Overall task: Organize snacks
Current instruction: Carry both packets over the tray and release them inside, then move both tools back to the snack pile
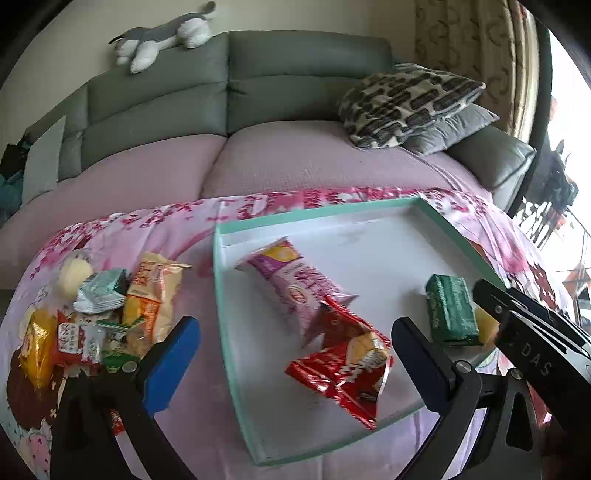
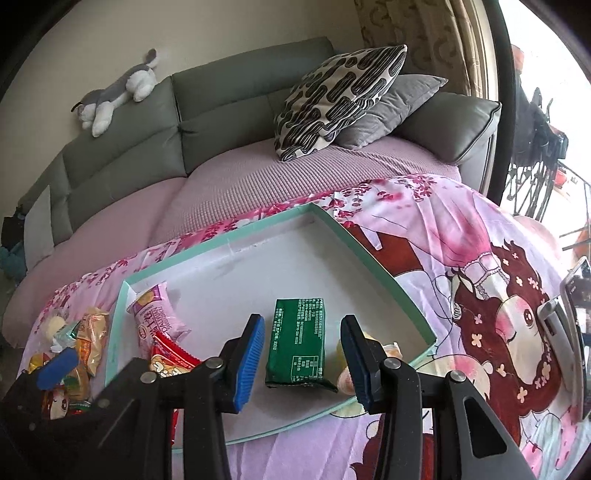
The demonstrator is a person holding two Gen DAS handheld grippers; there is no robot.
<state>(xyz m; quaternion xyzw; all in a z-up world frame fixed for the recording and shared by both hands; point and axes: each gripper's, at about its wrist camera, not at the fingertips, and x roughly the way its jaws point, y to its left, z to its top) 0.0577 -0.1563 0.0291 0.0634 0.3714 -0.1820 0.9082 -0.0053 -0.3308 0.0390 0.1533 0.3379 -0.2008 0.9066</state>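
A shallow teal-rimmed white tray [image 1: 325, 218] [image 2: 373, 258] lies on the pink cloth. In it are a pink snack packet [image 1: 299, 284] [image 2: 155, 317], a red packet [image 1: 347, 365] [image 2: 168, 356], a green packet [image 1: 448, 310] [image 2: 297, 341] and a yellow snack [image 1: 485, 325] [image 2: 343, 349]. A pile of loose snacks [image 1: 107, 314] [image 2: 74, 343] lies left of the tray. My left gripper [image 1: 295, 365] is open and empty above the red packet. My right gripper [image 2: 303, 363] is open and empty, its fingers either side of the green packet's near end.
The pink patterned cloth [image 2: 461, 240] covers the table. Behind is a grey sofa [image 1: 229, 92] with a pink cover, two cushions [image 2: 340, 99] and a plush dog [image 1: 166, 33]. A phone on a stand [image 2: 574, 317] stands at the right. A window is at far right.
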